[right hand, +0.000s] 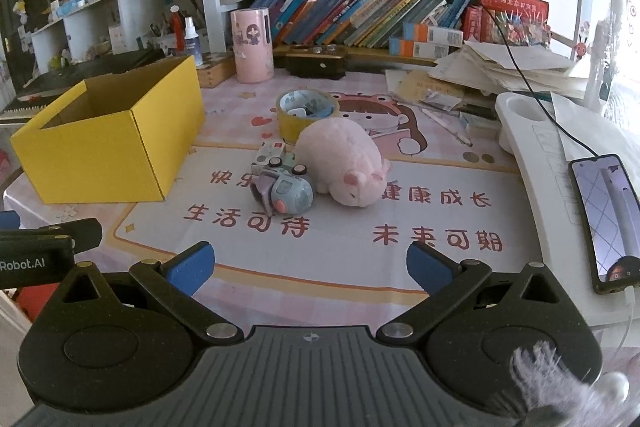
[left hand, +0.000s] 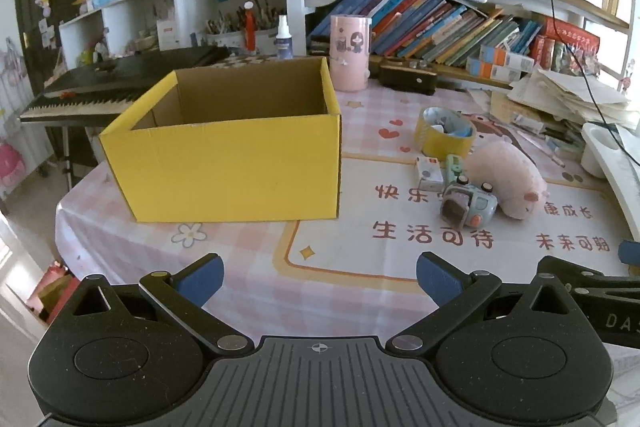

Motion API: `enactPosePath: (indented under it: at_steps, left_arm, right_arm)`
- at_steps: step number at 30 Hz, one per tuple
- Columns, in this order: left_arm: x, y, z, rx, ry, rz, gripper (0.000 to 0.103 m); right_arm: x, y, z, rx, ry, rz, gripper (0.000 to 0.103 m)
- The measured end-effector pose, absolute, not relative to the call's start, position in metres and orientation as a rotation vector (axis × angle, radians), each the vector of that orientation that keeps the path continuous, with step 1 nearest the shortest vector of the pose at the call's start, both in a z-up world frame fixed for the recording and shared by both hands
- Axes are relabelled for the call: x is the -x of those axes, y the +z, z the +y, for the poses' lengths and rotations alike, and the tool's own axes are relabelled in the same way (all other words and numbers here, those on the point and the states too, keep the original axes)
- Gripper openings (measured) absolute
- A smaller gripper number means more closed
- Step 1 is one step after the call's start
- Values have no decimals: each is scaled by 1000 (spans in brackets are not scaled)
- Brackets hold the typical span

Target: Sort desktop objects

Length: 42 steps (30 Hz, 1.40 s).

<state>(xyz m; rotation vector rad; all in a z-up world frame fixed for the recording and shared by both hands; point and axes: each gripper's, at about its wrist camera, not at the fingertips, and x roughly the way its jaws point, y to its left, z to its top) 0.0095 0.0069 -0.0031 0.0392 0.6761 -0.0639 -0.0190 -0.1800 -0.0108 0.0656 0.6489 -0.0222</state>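
Observation:
An open yellow cardboard box (left hand: 224,163) stands on the left of the table, also in the right wrist view (right hand: 108,155). To its right lie a pink plush pig (left hand: 506,181) (right hand: 344,161), a blue-grey toy car (left hand: 470,205) (right hand: 286,189), a small white box (left hand: 429,174) (right hand: 269,153) and a yellow tape roll (left hand: 446,133) (right hand: 306,113). My left gripper (left hand: 320,279) is open and empty, near the table's front edge before the box. My right gripper (right hand: 310,269) is open and empty, short of the toys.
A pink cylinder cup (left hand: 349,53) and a dark case (left hand: 408,77) stand at the back before rows of books. A paper stack (right hand: 508,67), a white tray (right hand: 536,139) and a phone (right hand: 608,223) are at the right. A keyboard (left hand: 104,87) is left.

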Motion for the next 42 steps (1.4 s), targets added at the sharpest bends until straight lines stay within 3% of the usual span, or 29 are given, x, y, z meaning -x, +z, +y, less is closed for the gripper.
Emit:
enactPosePath:
  at_steps: [30,42]
  left_arm:
    - [-58,-14,-30,-23,-39,757,103]
    - [-78,-22,-54,16,-10,788,103]
  right_arm:
    - [-40,-19,-220,-51,6,700,103]
    - [-70,-23,-245,-6,41,717,94]
